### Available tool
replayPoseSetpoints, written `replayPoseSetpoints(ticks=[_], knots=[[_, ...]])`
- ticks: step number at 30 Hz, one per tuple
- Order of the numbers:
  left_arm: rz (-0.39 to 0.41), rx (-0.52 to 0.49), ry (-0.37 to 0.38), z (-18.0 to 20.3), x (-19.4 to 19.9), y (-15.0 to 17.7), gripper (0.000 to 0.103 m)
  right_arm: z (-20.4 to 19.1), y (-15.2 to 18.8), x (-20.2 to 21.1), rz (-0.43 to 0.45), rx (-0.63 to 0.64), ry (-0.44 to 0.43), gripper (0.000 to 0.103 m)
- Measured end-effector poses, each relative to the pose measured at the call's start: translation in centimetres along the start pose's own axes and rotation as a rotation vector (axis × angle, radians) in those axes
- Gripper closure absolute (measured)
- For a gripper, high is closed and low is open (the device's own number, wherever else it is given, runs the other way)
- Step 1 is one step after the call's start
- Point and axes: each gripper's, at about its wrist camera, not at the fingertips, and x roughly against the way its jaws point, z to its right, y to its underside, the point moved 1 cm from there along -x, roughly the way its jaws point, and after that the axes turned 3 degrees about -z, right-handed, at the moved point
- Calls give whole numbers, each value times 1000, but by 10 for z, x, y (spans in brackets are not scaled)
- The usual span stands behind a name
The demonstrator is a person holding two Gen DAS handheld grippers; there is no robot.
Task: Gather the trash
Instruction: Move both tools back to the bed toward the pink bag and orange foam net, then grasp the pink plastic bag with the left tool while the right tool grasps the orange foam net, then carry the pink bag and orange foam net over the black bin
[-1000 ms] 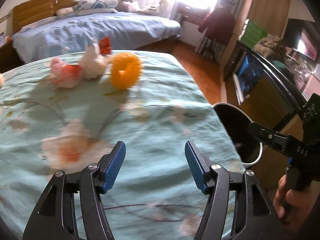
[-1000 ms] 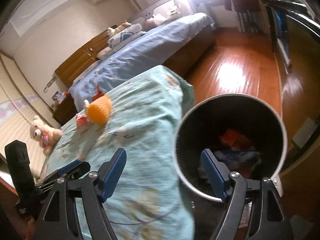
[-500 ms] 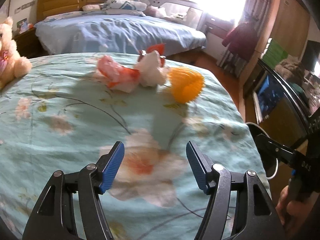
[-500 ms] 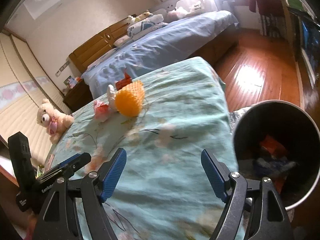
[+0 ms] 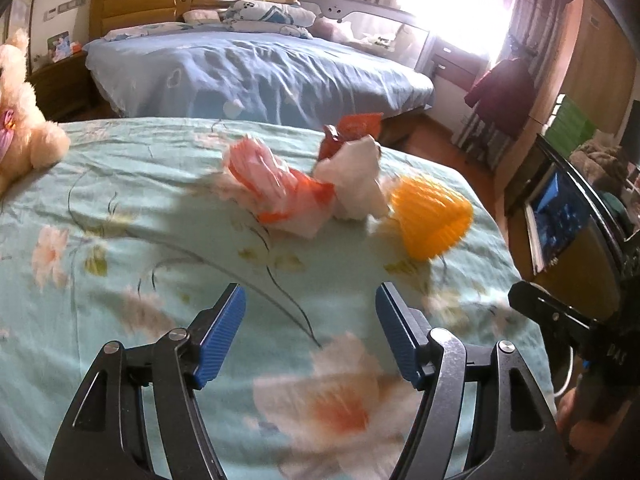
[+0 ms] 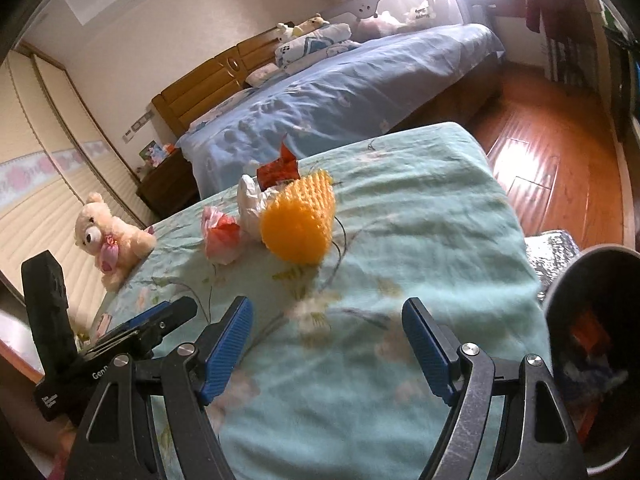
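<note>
Both grippers hang over the pale green flowered bedspread (image 5: 120, 200) with jaws spread wide and nothing between them, the left gripper (image 5: 311, 334) facing a cluster of rubbish. There a crumpled pink and orange plastic wrapper (image 5: 276, 190), a white paper wad (image 5: 358, 182) and an orange foam fruit net (image 5: 432, 220) lie bunched together, with a red foil packet (image 5: 352, 132) just behind. By the right gripper (image 6: 327, 342), the round dark bin (image 6: 592, 360) stands off the bed's edge with scraps in it.
</note>
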Motion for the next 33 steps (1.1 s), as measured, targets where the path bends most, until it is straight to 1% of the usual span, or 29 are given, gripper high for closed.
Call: replayPoseSetpoints(ticks=[7, 12, 17, 19, 20, 21, 22, 23, 24, 25, 27, 33], knots=[[-5, 6, -6, -8, -24, -22, 33, -5, -18, -25, -9, 3, -16, 24], [-18, 19, 6, -9, -39, -34, 33, -8, -28, -40, -18, 7, -18, 24], [-16, 15, -11, -7, -50, -40, 33, -8, -36, -54, -24, -2, -23, 26], [-16, 12, -12, -7, -53, -41, 34, -8, -39, -58, -27, 0, -23, 31], [-16, 9, -13, -6, -54, -41, 37, -8, -40, -61, -30, 1, -24, 39], [-18, 5, -13, -5, -56, -41, 49, -8, -40, -62, -32, 1, -25, 49], [-27, 2, -6, -5, -57, -41, 61, -9, -41, -64, -35, 5, -27, 56], [-37, 0, 1, -4, -60, -42, 67, -9, -41, -65, -37, 10, -27, 67], [-47, 1, 7, -5, -62, -42, 71, -11, -41, -65, -34, 18, -25, 73], [-47, 1, 13, -5, -63, -42, 74, -11, -42, -65, -31, 23, -23, 75], [-35, 2, 22, -5, -60, -42, 76, -12, -40, -62, -24, 30, -22, 80], [12, -14, 13, -3, -46, -38, 80, -8, -34, -54, -25, 22, -25, 84]])
